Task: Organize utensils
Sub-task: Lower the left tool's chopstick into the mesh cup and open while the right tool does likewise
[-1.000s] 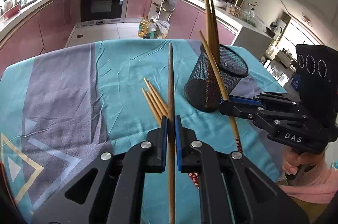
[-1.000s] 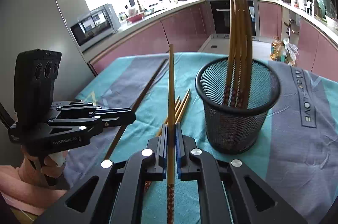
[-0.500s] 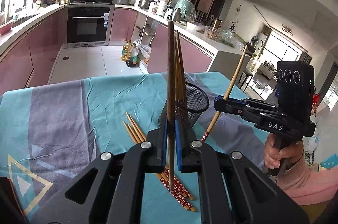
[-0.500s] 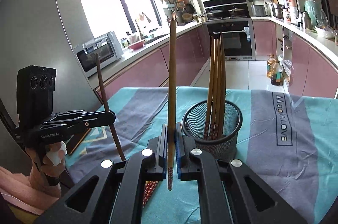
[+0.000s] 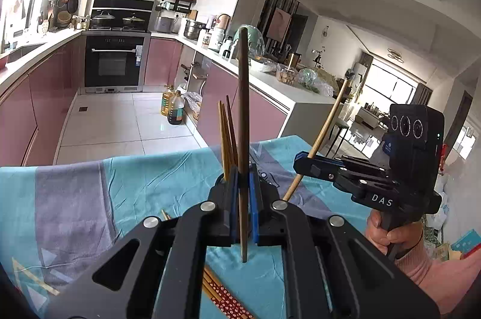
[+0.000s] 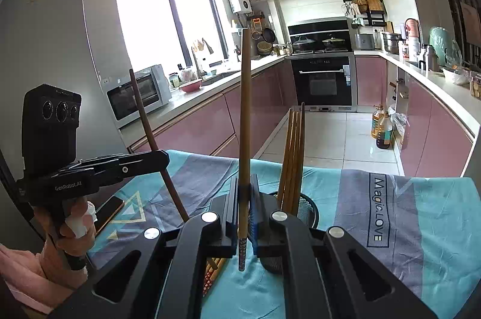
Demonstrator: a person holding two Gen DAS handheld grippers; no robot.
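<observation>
**Two chopsticks held upright above the cloth-covered surface**

While the surface (image 6: 421, 243) under its teal and grey cloth fills the lower part of both views, each hand-held gripper is held above it, angled slightly downward. The left hand-held gripper (image 5: 243, 192) is clamped on a dark chopstick (image 5: 243, 114), which stands nearly upright between the blue pads, its lower end hanging free above the cloth. In the right wrist view the person's left hand (image 6: 75, 228) wraps the handle from below, a pink sleeve (image 6: 18, 274) at the wrist. The right hand-held gripper (image 6: 245, 198) is clamped on a lighter chopstick (image 6: 245, 108), also close to upright, its patterned end pointing down. From the left wrist view that chopstick leans away to the upper right, and the right hand (image 5: 387, 231) grips the handle underneath. Just beyond both sets of fingers stands the black mesh holder (image 6: 305, 210) with several chopsticks (image 6: 293, 153) upright in it. More loose chopsticks (image 5: 222, 298) lie flat on the cloth beneath the grippers.
</observation>
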